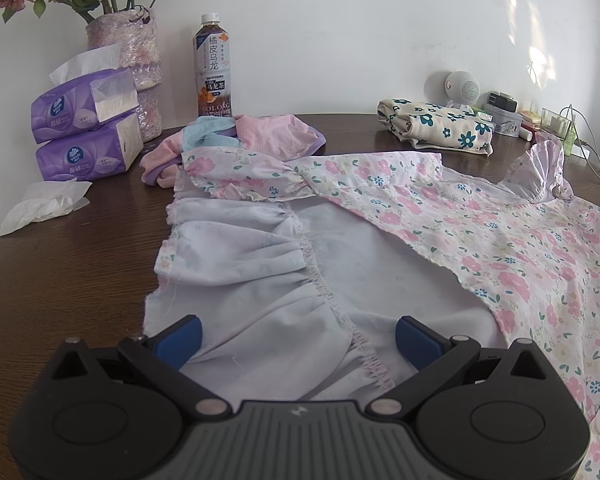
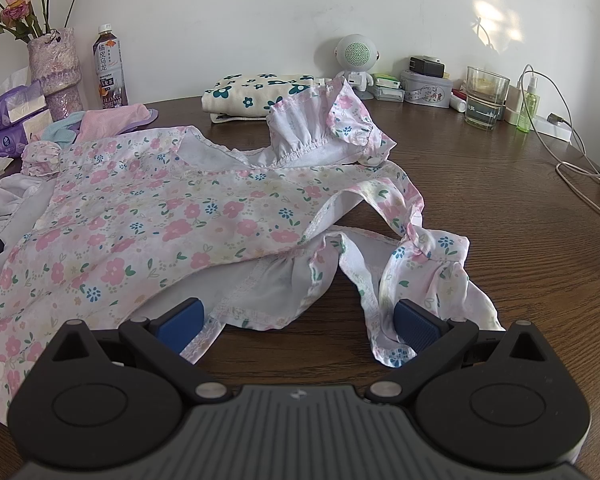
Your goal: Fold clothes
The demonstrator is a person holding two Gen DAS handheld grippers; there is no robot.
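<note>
A pink floral dress (image 1: 480, 232) (image 2: 140, 216) lies spread on the dark wooden table (image 1: 68, 264) (image 2: 480, 208), partly turned back so its pale lining (image 1: 260, 280) shows. My left gripper (image 1: 298, 338) is open, its blue pads just above the gathered lining with cloth lying between them. My right gripper (image 2: 298, 322) is open too, hovering over the dress's ruffled sleeve and strap (image 2: 424, 272); the left pad (image 2: 180, 322) is over the hem, the right pad (image 2: 416, 324) beside the strap. A folded cream garment with teal flowers (image 1: 436, 126) (image 2: 256, 94) sits at the back.
At the back left are a pile of pink and blue clothes (image 1: 236, 136) (image 2: 100, 122), tissue packs (image 1: 84, 132), a vase of roses (image 1: 128, 56) and a tea bottle (image 1: 214, 68) (image 2: 110, 70). Back right: a white speaker (image 2: 354, 60), tin, glass (image 2: 484, 96), charger cables (image 2: 580, 160).
</note>
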